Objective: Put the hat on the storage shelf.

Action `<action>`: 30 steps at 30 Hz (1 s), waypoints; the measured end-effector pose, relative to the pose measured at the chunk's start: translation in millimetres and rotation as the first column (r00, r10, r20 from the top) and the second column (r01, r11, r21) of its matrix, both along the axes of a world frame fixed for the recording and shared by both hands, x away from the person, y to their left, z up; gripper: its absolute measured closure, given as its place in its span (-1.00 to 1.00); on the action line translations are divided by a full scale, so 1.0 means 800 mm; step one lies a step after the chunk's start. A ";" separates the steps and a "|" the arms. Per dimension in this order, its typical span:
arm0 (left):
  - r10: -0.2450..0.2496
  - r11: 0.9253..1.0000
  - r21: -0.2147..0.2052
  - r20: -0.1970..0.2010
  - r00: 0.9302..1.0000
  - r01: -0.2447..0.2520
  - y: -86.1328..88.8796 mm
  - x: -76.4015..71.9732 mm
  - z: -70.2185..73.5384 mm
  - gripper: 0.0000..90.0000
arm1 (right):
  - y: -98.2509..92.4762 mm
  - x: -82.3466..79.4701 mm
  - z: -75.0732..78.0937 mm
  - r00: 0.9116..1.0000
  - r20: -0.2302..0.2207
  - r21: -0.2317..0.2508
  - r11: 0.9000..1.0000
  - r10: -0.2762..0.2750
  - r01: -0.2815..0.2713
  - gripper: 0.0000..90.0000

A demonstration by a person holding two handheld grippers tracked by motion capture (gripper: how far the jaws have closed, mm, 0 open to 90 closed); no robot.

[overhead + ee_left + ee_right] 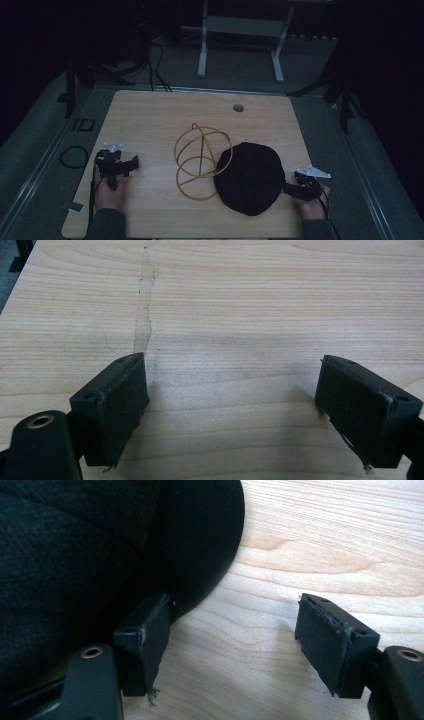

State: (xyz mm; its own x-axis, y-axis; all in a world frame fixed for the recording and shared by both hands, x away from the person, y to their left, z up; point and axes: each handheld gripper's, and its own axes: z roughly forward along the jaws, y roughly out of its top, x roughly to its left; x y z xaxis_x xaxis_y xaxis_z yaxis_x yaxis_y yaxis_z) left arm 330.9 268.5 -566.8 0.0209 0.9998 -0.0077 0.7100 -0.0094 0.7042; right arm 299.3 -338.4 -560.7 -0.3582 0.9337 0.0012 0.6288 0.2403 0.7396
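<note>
A black fabric cap point(250, 177) lies on the wooden table point(150, 115), right of centre. Its left edge overlaps a gold wire frame of crossed hoops point(197, 160). My right gripper point(292, 189) is at the cap's right edge, held by a hand. In the right gripper view the gripper point(232, 640) is open, with bare wood between its pads. The cap point(75, 545) bulges beside the left pad point(147, 635). My left gripper point(125, 165) rests at the table's left side, far from the cap. In the left gripper view it point(232, 405) stands open over bare wood.
A round cable hole point(238, 107) sits near the table's far edge. Beyond the table stands a white desk frame point(202, 50) on the grey floor. A black cable loop point(74, 156) lies on the floor left of the table.
</note>
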 end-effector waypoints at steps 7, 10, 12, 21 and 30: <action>0.000 1.000 0.000 0.000 1.000 0.000 0.000 0.000 0.000 -0.70 | 0.000 0.000 0.000 1.000 -0.001 0.006 1.000 -0.002 0.002 -0.34; 0.000 1.000 0.000 0.000 1.000 0.000 0.000 0.000 0.000 -0.70 | 0.000 0.000 0.000 1.000 -0.001 0.004 1.000 -0.002 0.002 -0.34; 0.000 1.000 0.000 0.000 1.000 0.000 0.000 0.000 0.000 -0.70 | 0.000 0.000 0.000 1.000 -0.001 0.001 1.000 0.000 0.000 -0.34; 0.000 1.000 0.000 0.000 1.000 0.000 0.000 0.000 0.000 -0.70 | 0.000 0.000 0.000 1.000 -0.001 -0.001 1.000 0.001 -0.001 -0.34; 0.000 1.000 0.000 0.000 1.000 0.000 0.000 0.000 0.000 -0.70 | 0.001 0.002 0.001 1.000 -0.010 -0.005 1.000 -0.010 0.010 -0.42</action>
